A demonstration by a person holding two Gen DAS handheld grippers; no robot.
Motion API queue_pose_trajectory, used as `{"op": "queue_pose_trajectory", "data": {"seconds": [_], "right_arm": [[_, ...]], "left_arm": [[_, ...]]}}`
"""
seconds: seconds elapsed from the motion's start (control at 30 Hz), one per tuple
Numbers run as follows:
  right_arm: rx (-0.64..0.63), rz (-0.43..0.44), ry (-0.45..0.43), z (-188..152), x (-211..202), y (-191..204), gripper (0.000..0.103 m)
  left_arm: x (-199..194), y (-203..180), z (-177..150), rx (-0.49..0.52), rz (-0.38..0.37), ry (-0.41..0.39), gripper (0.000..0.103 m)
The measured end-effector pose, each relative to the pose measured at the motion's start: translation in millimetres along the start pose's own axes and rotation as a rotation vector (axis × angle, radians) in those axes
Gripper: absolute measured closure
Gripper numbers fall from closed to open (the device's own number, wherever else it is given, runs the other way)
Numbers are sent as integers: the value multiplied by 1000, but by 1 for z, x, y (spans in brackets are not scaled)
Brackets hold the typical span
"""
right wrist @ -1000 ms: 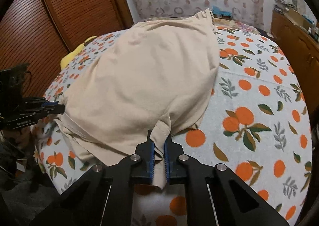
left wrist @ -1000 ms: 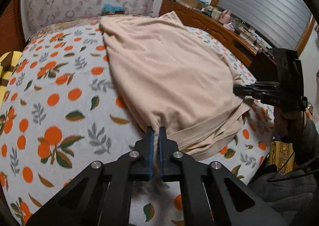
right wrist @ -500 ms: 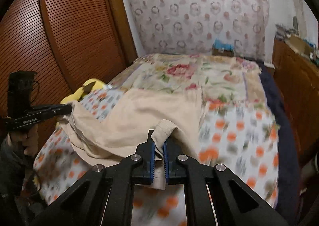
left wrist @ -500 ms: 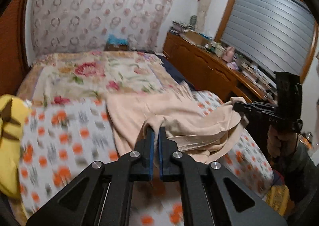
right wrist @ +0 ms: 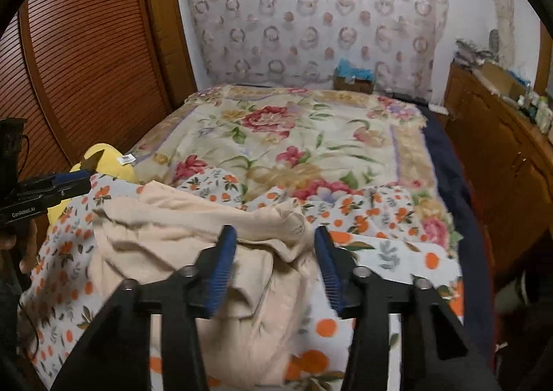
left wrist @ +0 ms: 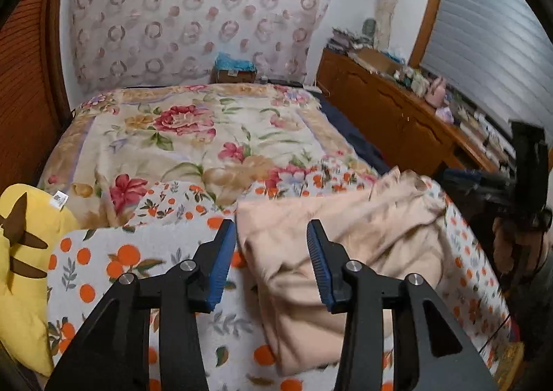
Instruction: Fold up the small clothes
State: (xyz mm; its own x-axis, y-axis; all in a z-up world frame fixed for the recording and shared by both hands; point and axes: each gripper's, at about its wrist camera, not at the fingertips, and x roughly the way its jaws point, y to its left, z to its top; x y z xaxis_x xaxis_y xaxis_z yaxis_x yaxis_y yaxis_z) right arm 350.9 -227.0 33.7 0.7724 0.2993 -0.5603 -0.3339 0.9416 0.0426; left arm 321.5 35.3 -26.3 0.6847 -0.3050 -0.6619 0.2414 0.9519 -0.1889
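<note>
A beige garment [left wrist: 345, 253] lies folded over and rumpled on the orange-print sheet [left wrist: 103, 253]. My left gripper [left wrist: 271, 259] is open and empty above the garment's left edge. My right gripper [right wrist: 274, 263] is open and empty above the garment [right wrist: 172, 253], over its right side. The right gripper also shows at the right of the left wrist view [left wrist: 497, 183], and the left gripper at the left of the right wrist view [right wrist: 45, 187].
A floral blanket [left wrist: 190, 135] covers the far half of the bed. A yellow plush toy [left wrist: 24, 253] lies at the left edge. A wooden dresser [left wrist: 397, 114] with clutter runs along the right. A slatted wooden wardrobe [right wrist: 86, 63] stands on the left.
Both grippers carried the garment's near edge up and over toward the far side, then opened and let go. The garment now lies doubled over on the sheet.
</note>
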Motion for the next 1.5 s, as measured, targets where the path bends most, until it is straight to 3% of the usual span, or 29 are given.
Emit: {"op": "queue_pose_trajectory", "data": {"seconds": [0.1, 0.2, 0.23, 0.27, 0.3, 0.33, 0.5, 0.57, 0.67, 0.77, 0.87, 0.93, 1.0, 1.03, 1.07, 1.27, 1.37, 1.5], "right_arm": [[-27, 20, 10, -8, -18, 12, 49], [-67, 41, 39, -14, -18, 19, 49], [-78, 50, 52, -18, -17, 22, 49], [-88, 65, 66, -20, -16, 23, 49], [-101, 81, 79, -22, -10, 24, 49], [-117, 87, 96, -24, -3, 27, 49], [-170, 83, 135, -19, 27, 35, 49], [-189, 87, 112, -8, 35, 35, 59], [-179, 101, 83, 13, 46, 31, 96], [-142, 54, 28, 23, 51, 18, 98], [-8, -56, 28, 30, 62, -5, 98], [36, -92, 36, 33, 68, -11, 96], [7, -104, 42, 32, 69, -5, 77], [-4, -114, 33, 30, 68, -1, 62], [-5, -111, 29, 28, 66, 0, 56], [57, -96, -23, 18, 37, -12, 40], [68, -102, -46, 6, 26, -11, 37], [65, -48, -12, -10, 27, -8, 35]], "left_arm": [[0, -3, -10, 32, 17, 15, 59], [7, -7, -27, 54, -17, 71, 59], [10, -8, -31, 59, -18, 88, 50], [13, -9, -37, 63, -19, 99, 32], [13, -10, -39, 64, -21, 103, 24], [16, -11, -42, 68, -27, 112, 20], [31, -16, -41, 88, -7, 146, 20], [38, -19, -37, 112, 1, 157, 20], [48, -22, -23, 143, 13, 141, 20], [53, -12, 0, 123, 84, 63, 19], [55, 15, 23, 24, 159, -6, 19], [55, 34, 32, -66, 166, -12, 20], [53, 39, 34, -71, 178, -17, 19], [51, 39, 34, -57, 190, -20, 19], [50, 38, 31, -51, 191, -20, 19], [54, 28, 21, -42, 152, 16, 19], [58, 18, 17, -17, 133, 33, 19], [65, 8, 14, 2, 107, 56, 19]]}}
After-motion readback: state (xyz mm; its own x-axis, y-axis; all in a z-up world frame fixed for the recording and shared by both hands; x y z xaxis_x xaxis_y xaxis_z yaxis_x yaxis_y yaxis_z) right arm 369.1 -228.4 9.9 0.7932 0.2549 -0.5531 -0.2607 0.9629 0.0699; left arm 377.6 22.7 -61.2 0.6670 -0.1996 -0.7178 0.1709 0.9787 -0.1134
